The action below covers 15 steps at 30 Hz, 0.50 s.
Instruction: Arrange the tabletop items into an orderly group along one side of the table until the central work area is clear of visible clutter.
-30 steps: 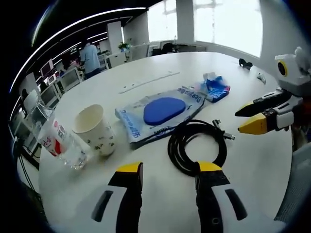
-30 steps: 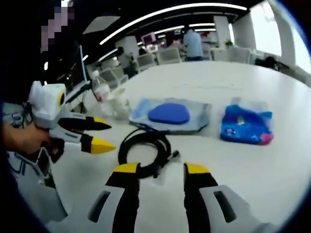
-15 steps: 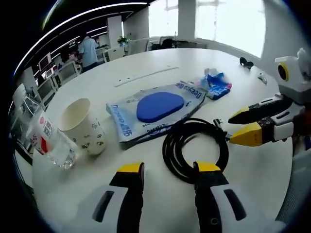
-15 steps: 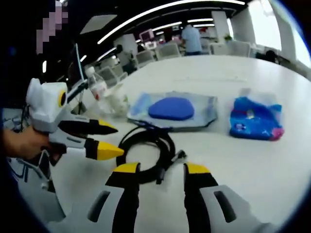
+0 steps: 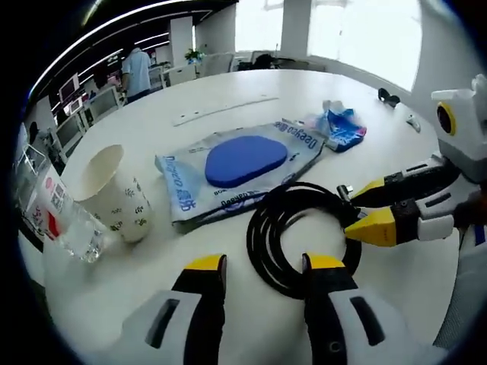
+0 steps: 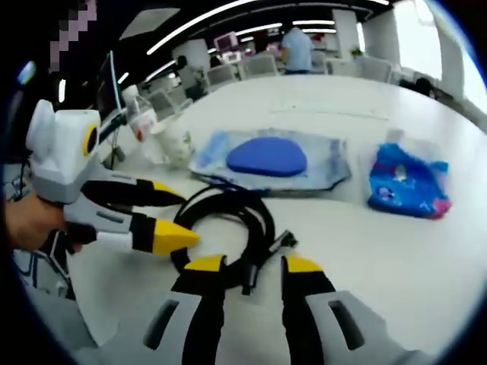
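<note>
A coiled black cable [image 5: 257, 239] lies on the white round table [image 5: 152, 289], just beyond my left gripper [image 5: 264, 265], which is open with nothing between its jaws. My right gripper [image 5: 358, 211] comes in from the right, open, its yellow tips at the coil's plug end. In the right gripper view the cable [image 6: 262, 224] sits just ahead of my open right gripper [image 6: 253, 265], and the left gripper [image 6: 186, 219] stands open at the coil's left edge. Behind the coil are a clear bag holding a blue pad [image 5: 236, 163], a blue packet [image 5: 342, 129], a paper cup [image 5: 114, 194] and a water bottle [image 5: 57, 220].
A long white strip [image 5: 221, 110] and a small dark object [image 5: 384, 96] lie on the far part of the table. The table's near edge runs close under both grippers. Office desks, chairs and a standing person [image 5: 137, 72] are far behind.
Both grippers have come closer to the cable coil from either side, so it looms larger in both views. The items on the table have not moved.
</note>
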{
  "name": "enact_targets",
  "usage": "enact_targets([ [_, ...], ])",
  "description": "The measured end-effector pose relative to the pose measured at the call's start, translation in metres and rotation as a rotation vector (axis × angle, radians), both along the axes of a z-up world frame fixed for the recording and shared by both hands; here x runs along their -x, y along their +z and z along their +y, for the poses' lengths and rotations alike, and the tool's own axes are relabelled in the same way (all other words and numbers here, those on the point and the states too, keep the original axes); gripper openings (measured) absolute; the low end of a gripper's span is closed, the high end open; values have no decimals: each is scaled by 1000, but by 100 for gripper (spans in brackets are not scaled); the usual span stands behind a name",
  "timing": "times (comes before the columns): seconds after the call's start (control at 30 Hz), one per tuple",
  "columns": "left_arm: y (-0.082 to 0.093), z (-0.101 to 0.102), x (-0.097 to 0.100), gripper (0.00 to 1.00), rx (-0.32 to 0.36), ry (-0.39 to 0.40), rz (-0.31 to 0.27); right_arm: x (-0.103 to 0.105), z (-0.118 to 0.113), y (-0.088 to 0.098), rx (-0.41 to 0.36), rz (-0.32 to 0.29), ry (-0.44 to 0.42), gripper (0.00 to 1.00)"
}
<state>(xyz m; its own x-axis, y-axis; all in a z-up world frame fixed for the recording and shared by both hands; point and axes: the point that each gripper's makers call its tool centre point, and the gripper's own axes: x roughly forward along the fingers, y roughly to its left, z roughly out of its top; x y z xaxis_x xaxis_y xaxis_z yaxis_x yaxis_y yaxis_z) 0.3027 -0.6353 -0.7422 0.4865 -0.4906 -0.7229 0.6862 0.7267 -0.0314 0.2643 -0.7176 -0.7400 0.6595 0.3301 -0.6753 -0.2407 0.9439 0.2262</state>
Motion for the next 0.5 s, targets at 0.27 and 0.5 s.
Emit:
enact_targets([
  [0.27, 0, -5, 4, 22, -39, -57, -11, 0, 1, 1, -10, 38, 8, 14],
  [0.5, 3, -4, 11, 11, -21, -31, 24, 6, 2, 3, 17, 46, 35, 11],
])
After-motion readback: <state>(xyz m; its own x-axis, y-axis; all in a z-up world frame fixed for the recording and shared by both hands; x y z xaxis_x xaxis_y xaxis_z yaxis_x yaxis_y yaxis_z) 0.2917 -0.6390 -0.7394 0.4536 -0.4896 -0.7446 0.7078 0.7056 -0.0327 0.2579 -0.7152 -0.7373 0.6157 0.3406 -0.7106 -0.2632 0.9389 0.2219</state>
